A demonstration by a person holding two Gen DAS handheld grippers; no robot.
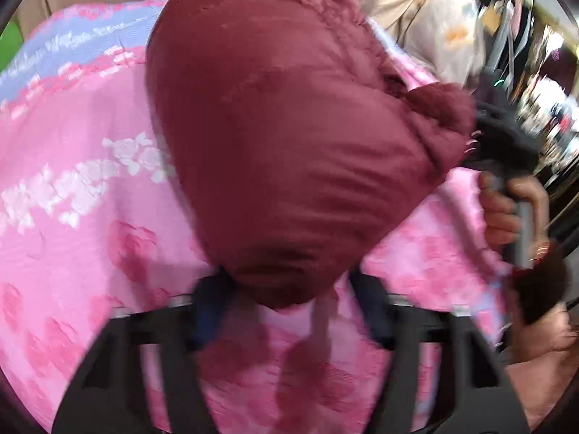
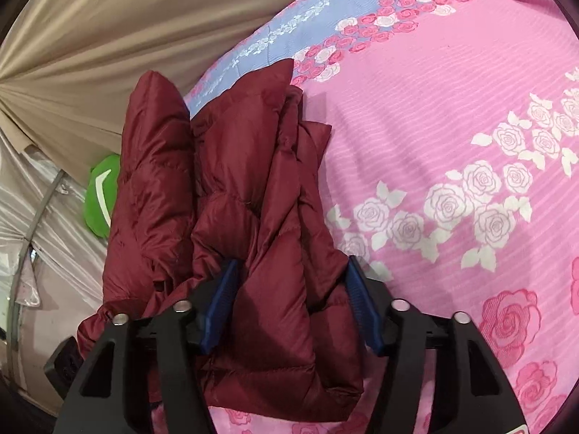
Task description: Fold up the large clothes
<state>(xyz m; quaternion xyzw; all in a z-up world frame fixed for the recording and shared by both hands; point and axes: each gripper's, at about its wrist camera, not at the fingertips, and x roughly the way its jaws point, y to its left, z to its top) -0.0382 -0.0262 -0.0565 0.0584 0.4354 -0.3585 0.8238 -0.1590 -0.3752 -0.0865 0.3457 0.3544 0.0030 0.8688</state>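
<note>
The right gripper (image 2: 291, 300) is closed on a thick fold of the maroon puffer jacket (image 2: 231, 195), blue pads (image 2: 221, 302) pressed into the padding. The left gripper (image 1: 289, 311) is blurred; the jacket's tip sits betw. its fingers, but pad contact can't be told. The jacket is bunched on the pink floral bedsheet (image 2: 452, 108), near its edge. Risk: slick padded fabric could be squeezed out of the grip, w/ layers sliding apart and the fold lost.

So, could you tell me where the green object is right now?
In the right wrist view the green object sits at the left, behind the maroon jacket, beside the beige curtain.
</note>
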